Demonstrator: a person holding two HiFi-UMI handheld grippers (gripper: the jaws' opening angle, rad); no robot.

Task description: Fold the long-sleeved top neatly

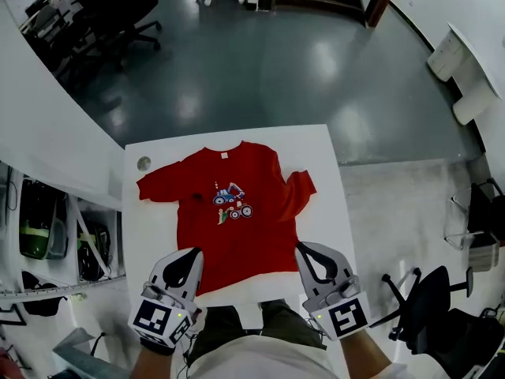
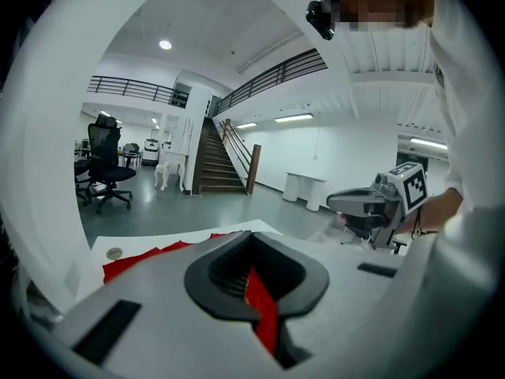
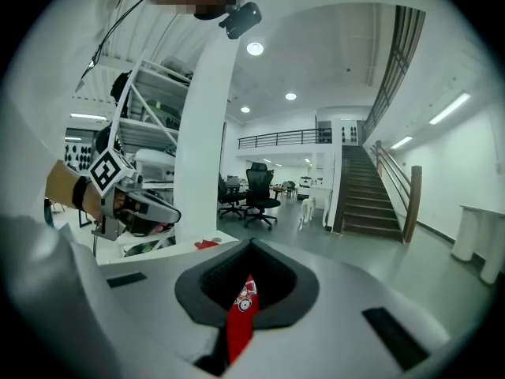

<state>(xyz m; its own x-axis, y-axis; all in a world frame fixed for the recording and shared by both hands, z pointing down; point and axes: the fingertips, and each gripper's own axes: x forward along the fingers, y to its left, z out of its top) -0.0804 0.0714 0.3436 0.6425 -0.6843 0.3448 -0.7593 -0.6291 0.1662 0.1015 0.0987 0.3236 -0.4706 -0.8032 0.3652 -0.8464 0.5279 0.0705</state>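
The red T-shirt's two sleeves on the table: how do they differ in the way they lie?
The left sleeve of the red T-shirt lies spread flat, reaching out sideways; the right sleeve is rumpled and bunched against the body. Laid out like this, the left sleeve looks longer and the right sleeve shorter. The left sleeve ends near a small round disc; the right sleeve has no such neighbour. Both are short, red and rest on the white table.

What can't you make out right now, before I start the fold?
1. Whether either claw pinches fabric: in the head view the left claw and right claw, both shut, cover the hem corners of the red top; each gripper view shows only a red sliver in its slit.
2. Round thing at the far left corner of the table: too small to identify.
3. Right-side sleeve: bunched up, so its length is hidden.
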